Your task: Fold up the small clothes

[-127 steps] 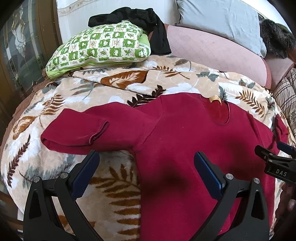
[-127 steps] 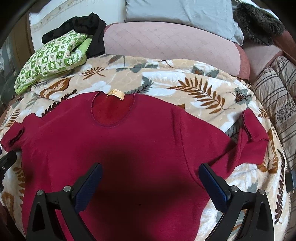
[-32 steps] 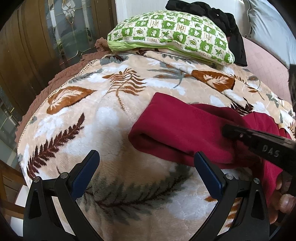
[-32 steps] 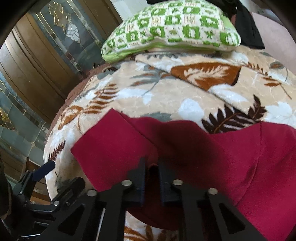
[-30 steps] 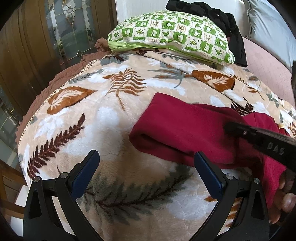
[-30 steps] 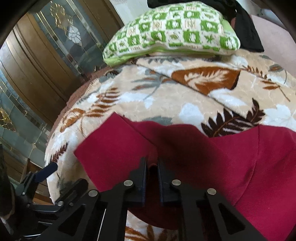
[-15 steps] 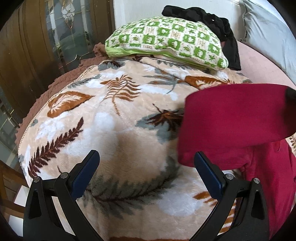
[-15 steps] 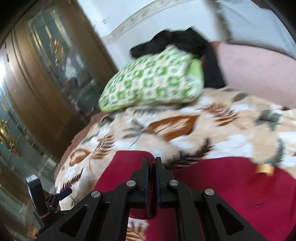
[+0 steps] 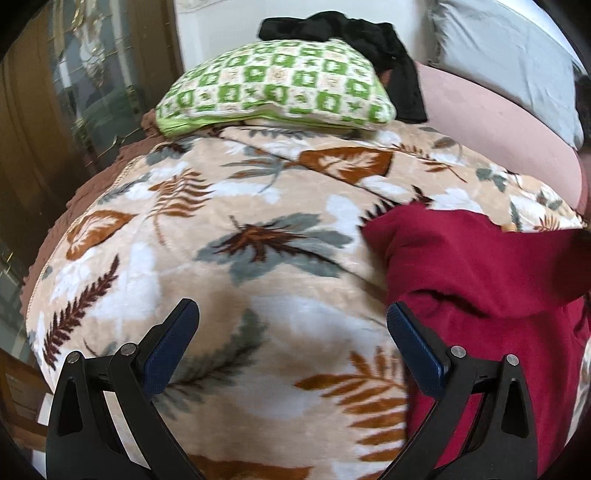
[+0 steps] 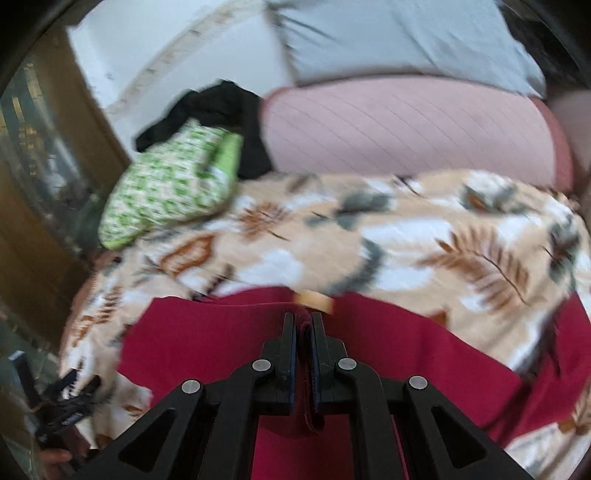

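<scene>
Two fingers (image 10: 318, 343) pinch the red garment's (image 10: 207, 339) edge over open blanket (image 9: 236, 258).

Our bed, under a leaf-print blanket (image 9: 258, 288)

On it we see the red sweater (image 9: 480, 280) at the right, with a green checked pillow (image 9: 280, 92), a black garment (image 9: 369, 33) and a pink cushion (image 10: 406, 129) along the far edge.

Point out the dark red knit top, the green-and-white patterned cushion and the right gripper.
Dark red knit top (image 9: 480, 266): left wrist view, on the folded-over sleeve.
Green-and-white patterned cushion (image 9: 280, 85): left wrist view, middle of its top face.
Right gripper (image 10: 303, 325): right wrist view, between the fingertips, clamped on red fabric.
</scene>
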Demonstrator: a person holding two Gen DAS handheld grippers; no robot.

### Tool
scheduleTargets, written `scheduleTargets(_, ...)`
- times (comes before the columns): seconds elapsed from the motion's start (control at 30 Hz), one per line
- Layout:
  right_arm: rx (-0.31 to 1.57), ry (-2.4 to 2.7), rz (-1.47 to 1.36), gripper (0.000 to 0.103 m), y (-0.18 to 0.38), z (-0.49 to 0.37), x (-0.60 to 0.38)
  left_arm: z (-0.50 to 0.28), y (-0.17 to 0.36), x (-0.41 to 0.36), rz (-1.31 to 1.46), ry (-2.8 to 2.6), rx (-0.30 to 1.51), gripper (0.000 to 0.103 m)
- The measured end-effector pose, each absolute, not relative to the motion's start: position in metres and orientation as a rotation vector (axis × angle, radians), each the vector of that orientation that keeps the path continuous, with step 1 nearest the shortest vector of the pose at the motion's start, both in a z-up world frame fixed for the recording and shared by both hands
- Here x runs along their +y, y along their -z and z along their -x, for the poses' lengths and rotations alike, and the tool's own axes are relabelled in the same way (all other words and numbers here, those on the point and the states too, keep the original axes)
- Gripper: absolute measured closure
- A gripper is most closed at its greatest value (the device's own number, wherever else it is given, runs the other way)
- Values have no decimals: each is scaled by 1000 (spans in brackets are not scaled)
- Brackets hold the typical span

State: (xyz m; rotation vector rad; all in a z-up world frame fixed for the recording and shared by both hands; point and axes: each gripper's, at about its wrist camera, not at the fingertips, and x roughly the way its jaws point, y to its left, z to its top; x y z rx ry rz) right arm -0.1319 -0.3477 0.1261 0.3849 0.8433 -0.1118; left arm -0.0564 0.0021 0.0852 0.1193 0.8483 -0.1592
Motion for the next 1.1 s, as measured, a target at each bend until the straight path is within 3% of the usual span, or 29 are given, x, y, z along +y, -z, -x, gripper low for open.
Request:
scheduleTargets(0.77, 1040, 426, -379, 97, -37, 156, -421, 56, -42, -42, -189, 215, 920, 1)
scheduleTargets(0.9, 932, 404, -420, 90, -67, 162, -410, 55, -38, -38, -157, 225, 921, 1)
scheduleTargets(1.03, 882, 155, -377, 49, -98, 131, -360, 54, -46, -33, -87, 248, 890, 1)
scheduleTargets(1.1, 883, -16, -339, 48, -106, 100, -322, 50, -46, -34, -74, 257, 890, 1)
